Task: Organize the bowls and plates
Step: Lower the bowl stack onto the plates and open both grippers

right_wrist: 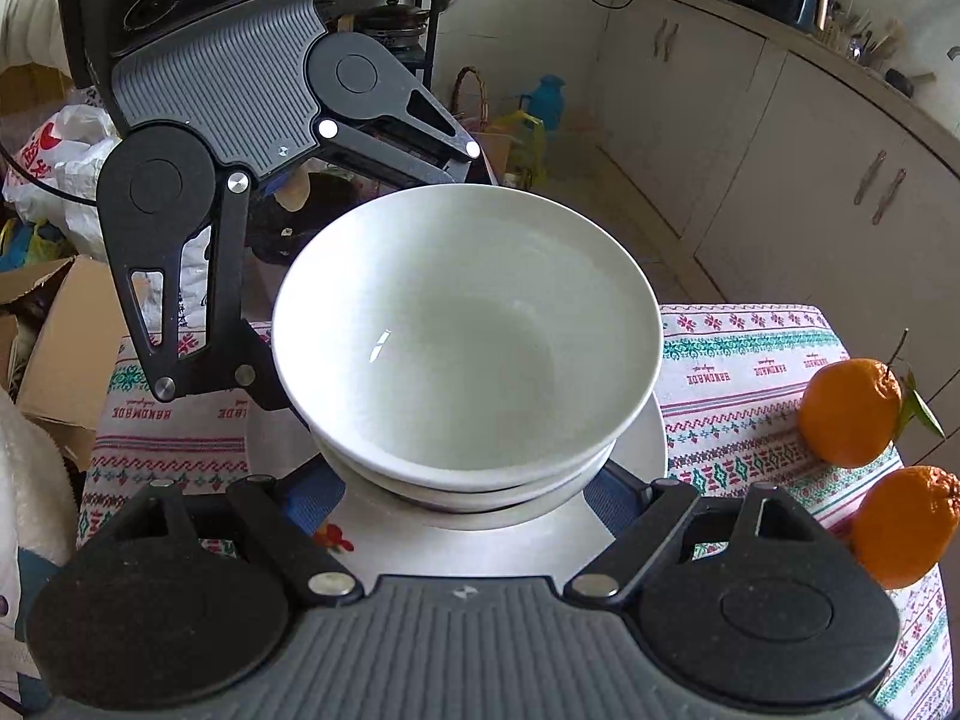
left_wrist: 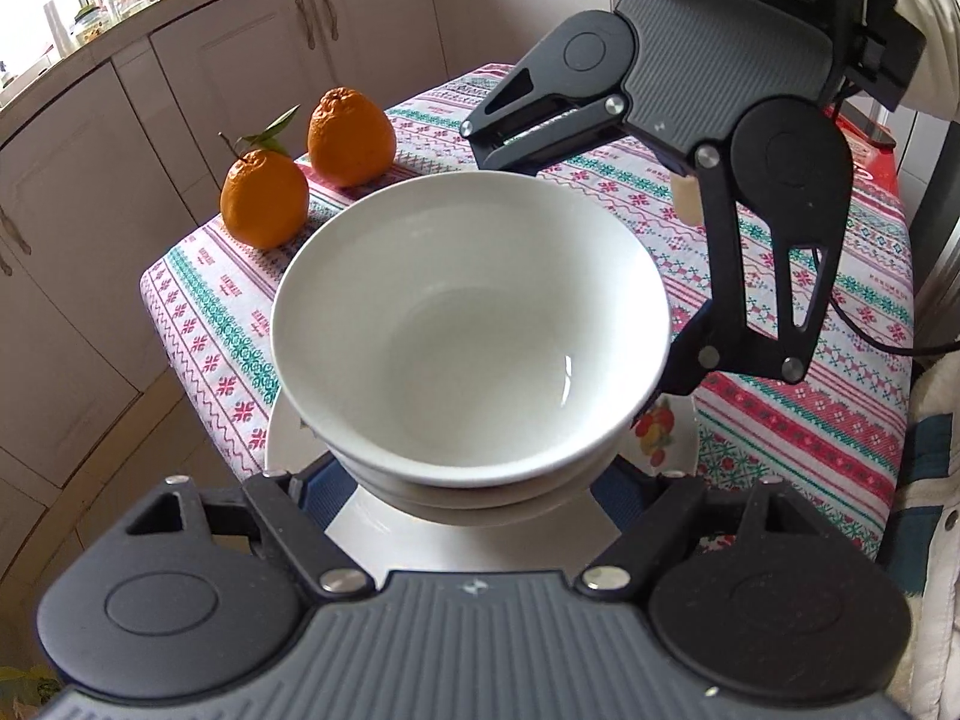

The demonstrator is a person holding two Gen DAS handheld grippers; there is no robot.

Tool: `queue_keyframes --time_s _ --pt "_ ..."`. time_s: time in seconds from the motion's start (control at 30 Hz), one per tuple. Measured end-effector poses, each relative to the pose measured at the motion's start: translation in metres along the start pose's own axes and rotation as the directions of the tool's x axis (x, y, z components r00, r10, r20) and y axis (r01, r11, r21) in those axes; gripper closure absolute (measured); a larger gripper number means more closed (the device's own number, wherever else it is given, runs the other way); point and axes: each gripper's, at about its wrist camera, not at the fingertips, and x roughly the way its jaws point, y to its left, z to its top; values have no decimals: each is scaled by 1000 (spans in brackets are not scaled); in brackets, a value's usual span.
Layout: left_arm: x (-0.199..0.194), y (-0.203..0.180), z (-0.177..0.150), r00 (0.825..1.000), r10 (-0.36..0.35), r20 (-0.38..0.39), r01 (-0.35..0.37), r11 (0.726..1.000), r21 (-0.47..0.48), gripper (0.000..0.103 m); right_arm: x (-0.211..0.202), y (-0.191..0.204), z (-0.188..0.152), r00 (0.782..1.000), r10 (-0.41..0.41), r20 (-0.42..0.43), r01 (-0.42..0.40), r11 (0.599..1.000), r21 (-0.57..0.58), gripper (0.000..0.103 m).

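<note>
A stack of nested white bowls [left_wrist: 468, 324] [right_wrist: 468, 330] hangs between my two grippers, which face each other. My left gripper [left_wrist: 468, 474] reaches in from the near side, and its blue-padded fingers [left_wrist: 312, 477] sit against the lower bowl's sides. My right gripper [right_wrist: 474, 480] does the same from the opposite side. Each gripper shows in the other's view, the right gripper [left_wrist: 579, 261] and the left gripper [right_wrist: 372, 282], with fingers flanking the stack. All fingertips are hidden behind the bowls. Under the stack lies a white plate [left_wrist: 468, 534] [right_wrist: 480, 546] with a fruit print.
Two oranges [left_wrist: 264, 198] [left_wrist: 351, 138] sit at one end of the small table with its patterned cloth [left_wrist: 780, 420] [right_wrist: 750, 372]. Kitchen cabinets [left_wrist: 240, 60] surround the table. Cardboard boxes [right_wrist: 54, 348] and plastic bags [right_wrist: 66, 150] crowd the floor beyond the far edge.
</note>
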Motion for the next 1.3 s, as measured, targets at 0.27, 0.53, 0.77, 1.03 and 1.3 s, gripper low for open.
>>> queue_keyframes --time_s 0.27,0.53,0.77,1.03,1.3 --pt "2 8 -3 1000 -9 19 9 1000 -26 18 -2 -3 0 1000 21 2 -21 999 44 14" --pt "0 -1 -7 997 50 53 -50 999 2 13 -1 -3 -1 1000 10 -1 -10 998 60 13" --pt "-10 -11 -14 983 151 102 -145 988 -56 3 -17 8 -6 998 -57 21 56 997 52 1" --pt "-29 -43 -38 923 363 130 -340 925 -169 0 -55 37 -21 973 -227 41 219 966 137 0" --pt "-47 -87 -40 870 483 102 -374 780 -501 1 -73 66 -48 870 -484 -89 463 745 481 0"
